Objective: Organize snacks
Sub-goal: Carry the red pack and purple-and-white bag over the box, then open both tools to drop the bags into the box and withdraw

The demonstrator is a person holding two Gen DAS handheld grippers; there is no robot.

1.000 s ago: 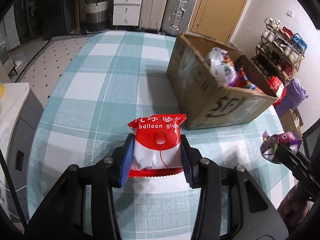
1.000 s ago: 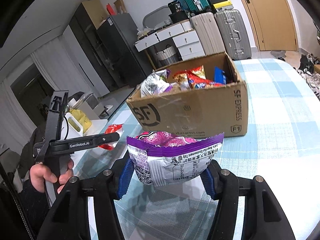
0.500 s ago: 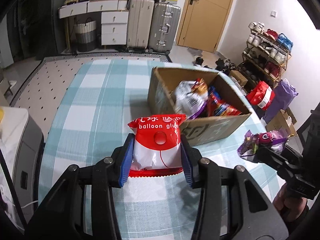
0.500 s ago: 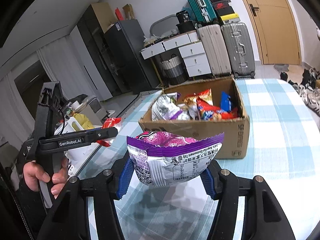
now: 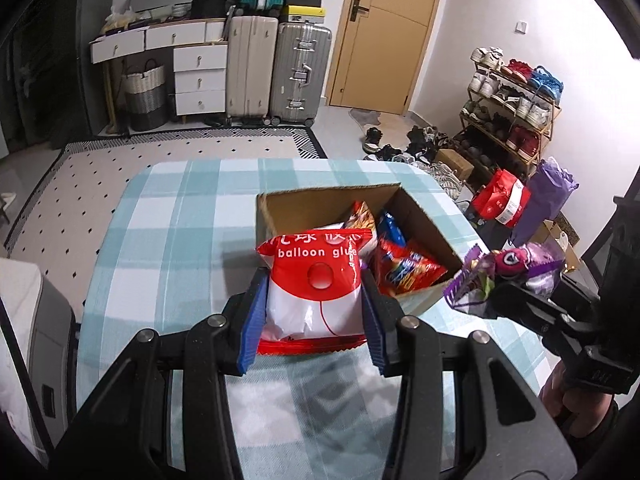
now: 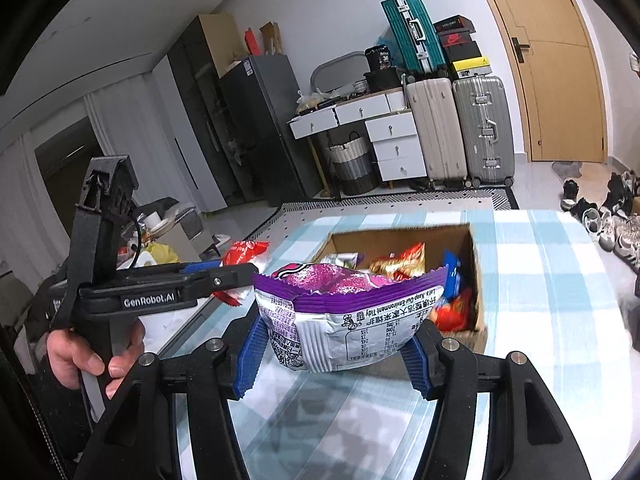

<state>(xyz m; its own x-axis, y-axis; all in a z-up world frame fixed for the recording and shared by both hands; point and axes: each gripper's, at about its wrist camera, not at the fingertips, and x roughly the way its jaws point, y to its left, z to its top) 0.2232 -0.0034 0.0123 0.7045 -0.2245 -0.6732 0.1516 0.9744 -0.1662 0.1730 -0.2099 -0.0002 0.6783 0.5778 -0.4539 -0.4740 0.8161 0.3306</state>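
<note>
My left claw [image 5: 314, 316] pinches red balloon-glue packet [image 5: 316, 284], right claw [image 6: 332, 354] pinches purple snack bag [image 6: 352, 316], both raised near cardboard box [image 6: 476, 276], probably for dropping in.

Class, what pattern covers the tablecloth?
Light blue-and-white check on the tablecloth; clearest in the left wrist view.

surface: table [image 5: 168, 216], teal-white checked cloth | on it: open cardboard box [image 5: 276, 216] of snacks

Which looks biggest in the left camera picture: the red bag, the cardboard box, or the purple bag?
1. Cardboard box
2. Red bag, though it sits nearest the camera, so it looks bigger than it is
3. Purple bag, partly hidden by the right gripper
</note>
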